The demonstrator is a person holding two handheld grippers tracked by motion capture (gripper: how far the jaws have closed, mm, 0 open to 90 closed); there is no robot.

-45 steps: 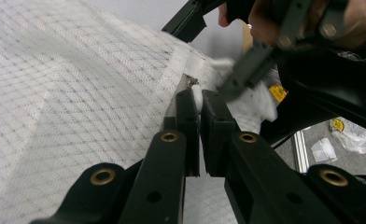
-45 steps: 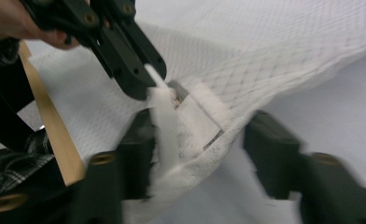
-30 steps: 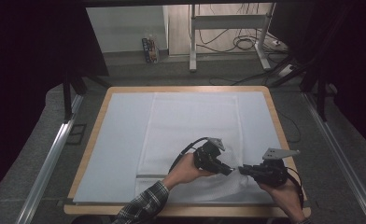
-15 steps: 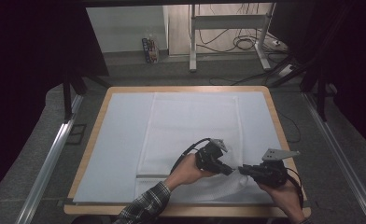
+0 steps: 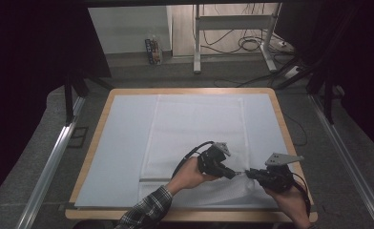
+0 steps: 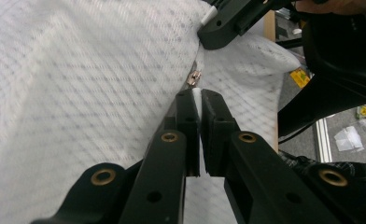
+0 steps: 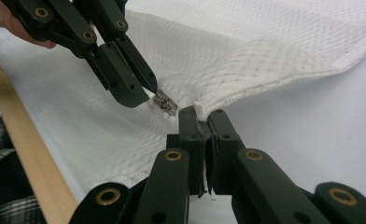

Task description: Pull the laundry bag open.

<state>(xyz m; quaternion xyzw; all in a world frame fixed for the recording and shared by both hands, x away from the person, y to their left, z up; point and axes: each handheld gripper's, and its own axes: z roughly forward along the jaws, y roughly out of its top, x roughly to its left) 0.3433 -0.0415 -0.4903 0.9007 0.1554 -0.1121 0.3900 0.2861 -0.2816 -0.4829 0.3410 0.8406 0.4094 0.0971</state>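
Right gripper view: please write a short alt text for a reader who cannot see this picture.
The right gripper has its black jaws shut on the edge of a white mesh cloth, lifting it a little off the pale table cover. Just beyond, the left gripper pinches the cloth beside a small metal zipper pull. The table's wooden edge runs along the left.

High view: table (image 5: 95, 143) evenly lit from overhead, surroundings near black (esp. left/right edges), shadows faint. Left gripper view: cloth (image 6: 78, 93) motion-blurred, weave smeared; near jaws soft. Right gripper view: sharper, weave legible, mild glare on cloth top right.
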